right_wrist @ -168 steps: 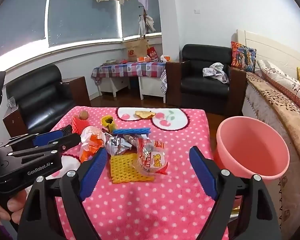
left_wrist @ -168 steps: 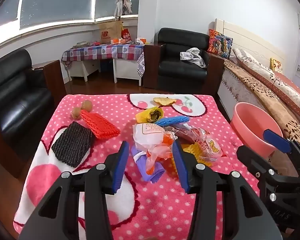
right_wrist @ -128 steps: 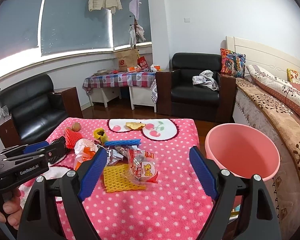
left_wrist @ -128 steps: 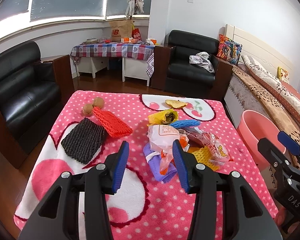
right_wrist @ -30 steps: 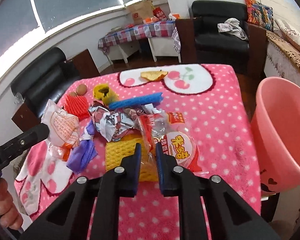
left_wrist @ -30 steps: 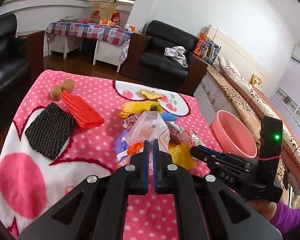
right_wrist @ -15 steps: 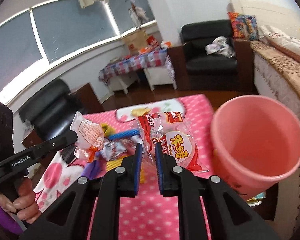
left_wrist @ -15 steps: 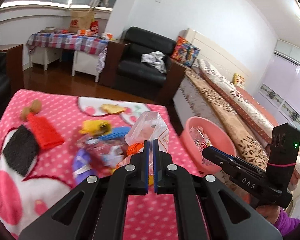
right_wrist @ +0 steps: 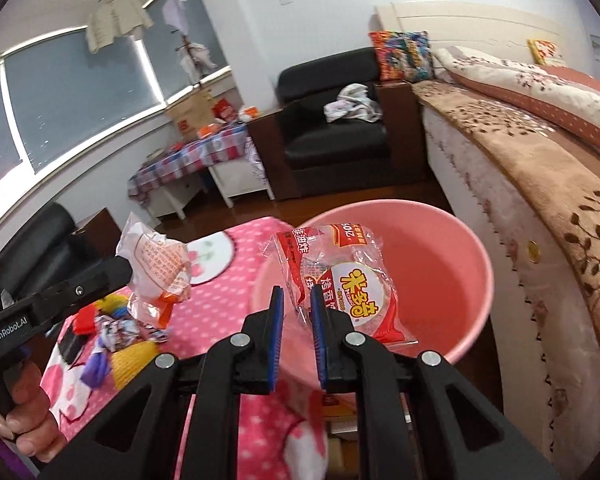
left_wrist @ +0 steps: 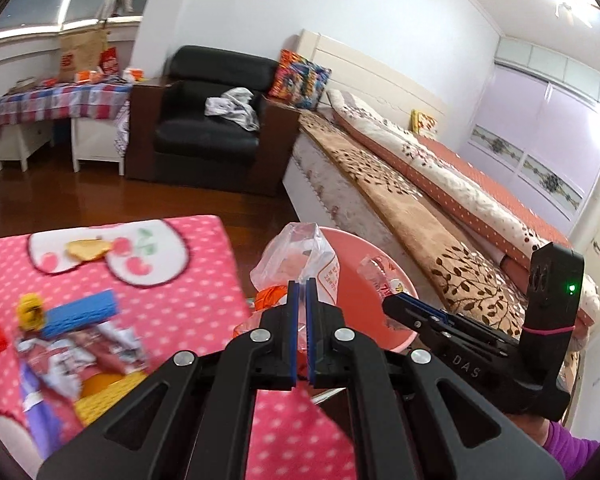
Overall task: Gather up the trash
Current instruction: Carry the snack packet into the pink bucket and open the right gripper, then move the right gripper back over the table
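Note:
My left gripper (left_wrist: pixel 300 285) is shut on a clear plastic bag with orange print (left_wrist: pixel 300 258), held up at the table's right edge in front of the pink basin (left_wrist: pixel 356 280). The same bag (right_wrist: pixel 156 264) shows at the left in the right wrist view. My right gripper (right_wrist: pixel 296 292) is shut on a red and white snack wrapper (right_wrist: pixel 348 276), which hangs over the near rim of the pink basin (right_wrist: pixel 440 264). The right gripper (left_wrist: pixel 392 306) also shows in the left wrist view, with the wrapper (left_wrist: pixel 380 276) above the basin.
The basin stands on the floor between the pink polka-dot table (left_wrist: pixel 172 304) and a bed (left_wrist: pixel 440 184). Several pieces of trash stay on the table: a blue foam net (left_wrist: pixel 84 312), a yellow wrapper (left_wrist: pixel 30 310), crumpled foil packets (left_wrist: pixel 88 352). A black armchair (left_wrist: pixel 208 128) stands behind.
Both grippers have swung right from over the table to the basin, each carrying its piece of trash. The wrapper now hangs over the basin's rim.

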Action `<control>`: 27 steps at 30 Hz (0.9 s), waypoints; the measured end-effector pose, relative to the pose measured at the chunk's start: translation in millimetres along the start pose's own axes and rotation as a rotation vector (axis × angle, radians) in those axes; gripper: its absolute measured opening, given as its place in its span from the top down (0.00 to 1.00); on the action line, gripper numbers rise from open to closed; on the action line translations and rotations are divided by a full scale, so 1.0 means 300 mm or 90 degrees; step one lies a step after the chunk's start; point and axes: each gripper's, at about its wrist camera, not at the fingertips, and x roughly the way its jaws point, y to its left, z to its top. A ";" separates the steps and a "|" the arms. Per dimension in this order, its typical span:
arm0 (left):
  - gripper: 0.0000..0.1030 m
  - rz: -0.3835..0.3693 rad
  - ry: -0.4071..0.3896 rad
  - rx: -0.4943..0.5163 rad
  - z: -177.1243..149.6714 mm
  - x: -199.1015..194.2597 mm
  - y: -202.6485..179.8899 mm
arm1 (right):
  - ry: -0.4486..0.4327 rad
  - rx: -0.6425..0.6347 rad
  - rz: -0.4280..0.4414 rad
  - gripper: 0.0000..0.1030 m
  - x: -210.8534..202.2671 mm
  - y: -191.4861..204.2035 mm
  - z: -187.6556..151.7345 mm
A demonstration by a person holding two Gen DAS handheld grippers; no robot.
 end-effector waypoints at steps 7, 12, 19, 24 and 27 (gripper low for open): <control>0.97 -0.017 0.042 0.020 -0.007 0.163 -0.050 | 0.018 0.017 -0.023 0.87 0.072 -0.073 0.002; 0.97 -0.027 0.056 0.013 0.002 0.232 -0.063 | 0.033 0.024 -0.031 0.86 0.117 -0.103 -0.008; 0.69 -0.041 0.076 0.010 -0.002 0.264 -0.067 | 0.037 0.028 -0.047 0.78 0.137 -0.129 -0.015; 0.68 -0.043 0.068 0.002 0.001 0.238 -0.060 | 0.029 0.024 -0.055 0.63 0.121 -0.116 -0.021; 0.68 -0.041 0.063 -0.002 0.003 0.210 -0.048 | 0.022 0.016 -0.058 0.60 0.104 -0.096 -0.020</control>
